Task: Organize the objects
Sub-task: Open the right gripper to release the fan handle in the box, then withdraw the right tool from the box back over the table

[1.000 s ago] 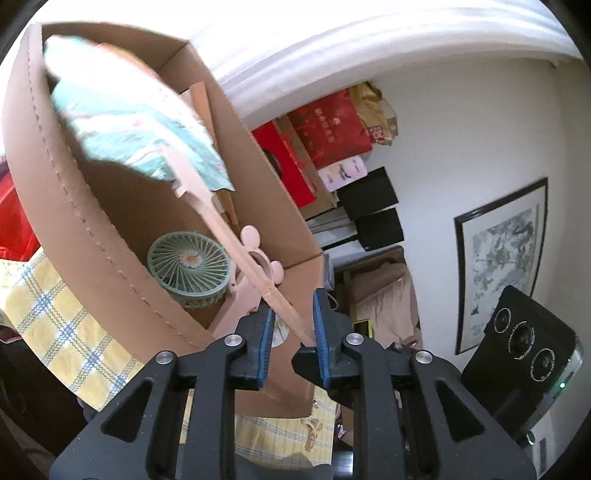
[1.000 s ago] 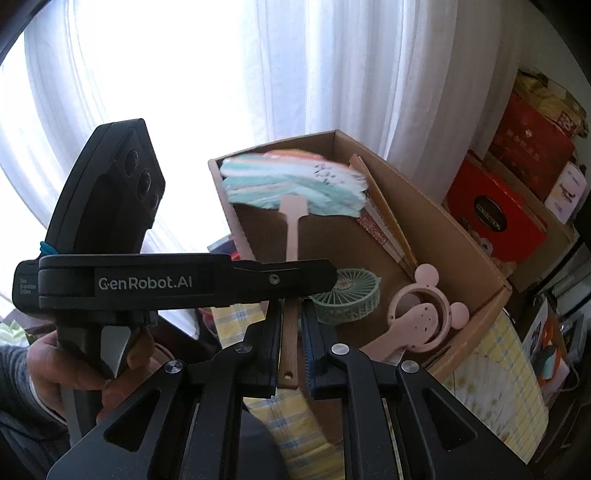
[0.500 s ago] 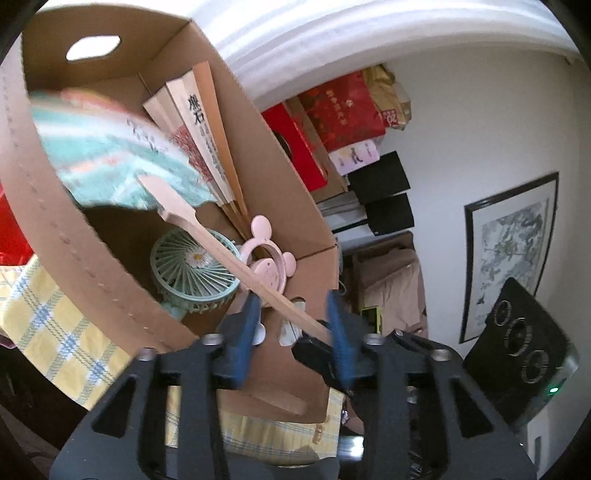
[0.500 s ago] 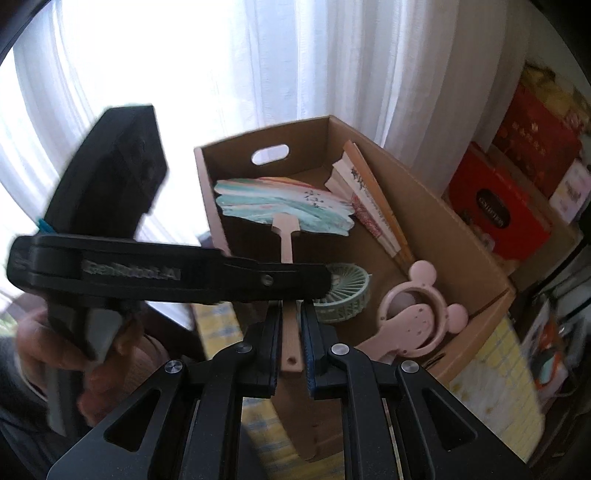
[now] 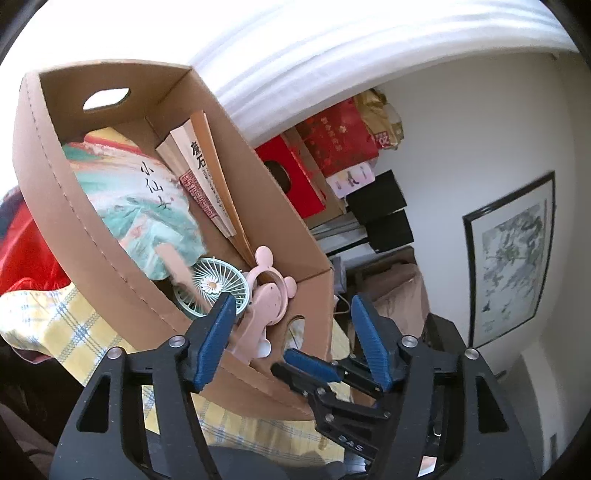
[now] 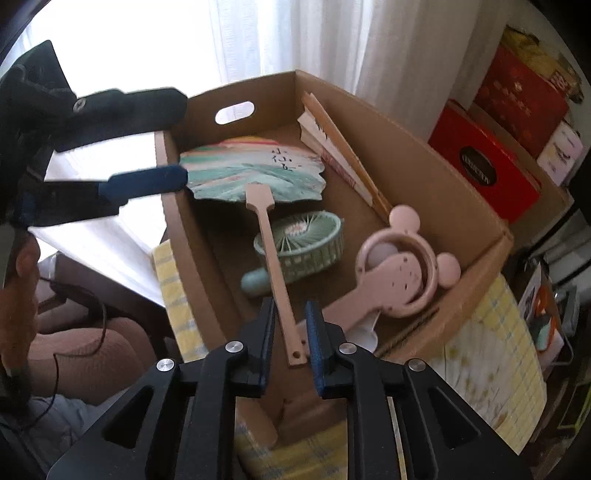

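A painted paper hand fan (image 6: 255, 173) with a long wooden handle (image 6: 275, 258) lies inside the open cardboard box (image 6: 413, 173), its handle resting across a green mini fan (image 6: 306, 243). My right gripper (image 6: 290, 325) is open, its jaws either side of the handle's end without pinching it. My left gripper (image 5: 291, 328) is open and empty over the box's near wall; it shows in the right wrist view (image 6: 147, 181) at the box's left rim. In the left wrist view the hand fan (image 5: 144, 199) lies in the box (image 5: 92, 236).
The box also holds a pink mouse-eared fan (image 6: 402, 266) and a folded paper fan (image 6: 343, 155). It stands on a yellow checked cloth (image 6: 491, 354). Red gift boxes (image 6: 491, 166) are stacked at the right. A white curtain (image 6: 295, 33) hangs behind.
Both grippers opened and let go of the hand fan's handle. The fan dropped from upright above the box to lying inside it. The left gripper pulled back to the box's left.
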Motion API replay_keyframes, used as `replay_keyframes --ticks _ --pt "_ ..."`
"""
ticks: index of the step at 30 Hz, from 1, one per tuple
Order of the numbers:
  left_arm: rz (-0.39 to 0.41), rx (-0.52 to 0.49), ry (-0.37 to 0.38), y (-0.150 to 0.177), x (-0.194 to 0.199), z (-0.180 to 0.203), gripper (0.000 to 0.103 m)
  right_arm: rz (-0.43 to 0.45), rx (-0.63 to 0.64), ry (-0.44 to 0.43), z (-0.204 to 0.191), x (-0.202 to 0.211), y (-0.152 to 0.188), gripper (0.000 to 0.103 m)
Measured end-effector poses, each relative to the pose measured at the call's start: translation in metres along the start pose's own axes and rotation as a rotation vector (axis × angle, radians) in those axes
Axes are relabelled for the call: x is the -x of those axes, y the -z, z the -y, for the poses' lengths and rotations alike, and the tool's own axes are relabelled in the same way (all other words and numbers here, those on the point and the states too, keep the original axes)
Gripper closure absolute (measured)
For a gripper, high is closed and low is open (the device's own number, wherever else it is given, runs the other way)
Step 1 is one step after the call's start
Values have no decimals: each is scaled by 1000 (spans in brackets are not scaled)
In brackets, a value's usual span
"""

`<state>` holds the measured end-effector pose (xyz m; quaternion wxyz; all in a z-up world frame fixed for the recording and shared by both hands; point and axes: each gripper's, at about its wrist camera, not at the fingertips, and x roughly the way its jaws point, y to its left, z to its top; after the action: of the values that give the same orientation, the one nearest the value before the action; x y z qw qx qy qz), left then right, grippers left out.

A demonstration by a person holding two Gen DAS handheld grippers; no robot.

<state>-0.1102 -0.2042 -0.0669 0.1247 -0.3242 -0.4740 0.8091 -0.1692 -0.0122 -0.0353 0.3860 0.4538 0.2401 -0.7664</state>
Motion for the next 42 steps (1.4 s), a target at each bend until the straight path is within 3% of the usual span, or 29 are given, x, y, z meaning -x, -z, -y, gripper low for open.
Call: replay_keyframes --ticks 2,4,11,16,28,42 --pt "-11 -8 -5 1 -1 2 38 5 -23 -2 4 6 6 78" --pt "-19 -20 -15 3 -3 5 33 27 -62 -35 9 15 11 66" --pt "-79 -125 -76 18 -14 25 17 101 -149 1 18 47 25 63" --pt "-128 -188 -107 31 -24 40 8 135 -246 61 25 69 42 48" --pt "-220 -297 -140 68 -35 70 1 180 -442 176 42 105 99 31" --pt "-321 -494 -157 126 -57 121 0 198 -662 342 83 150 194 28"
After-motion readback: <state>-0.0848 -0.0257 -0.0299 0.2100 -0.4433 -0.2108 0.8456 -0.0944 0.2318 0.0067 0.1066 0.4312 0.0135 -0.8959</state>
